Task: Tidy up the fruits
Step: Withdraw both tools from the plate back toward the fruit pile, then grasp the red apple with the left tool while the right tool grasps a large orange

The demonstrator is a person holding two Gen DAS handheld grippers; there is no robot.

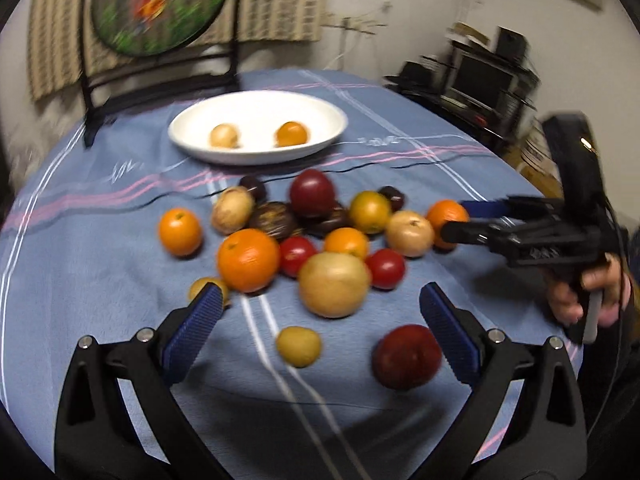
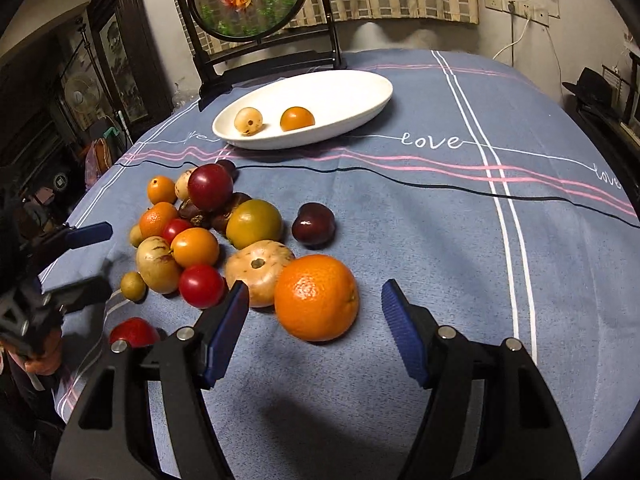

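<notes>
holding two fruits, the white dish sits behind the pile.

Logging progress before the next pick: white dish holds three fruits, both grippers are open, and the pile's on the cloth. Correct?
Not quite. The dish holds two fruits, a tan fruit and a small orange, as the right wrist view shows. Both grippers, left and right, are open, and the pile lies on the cloth.
</notes>
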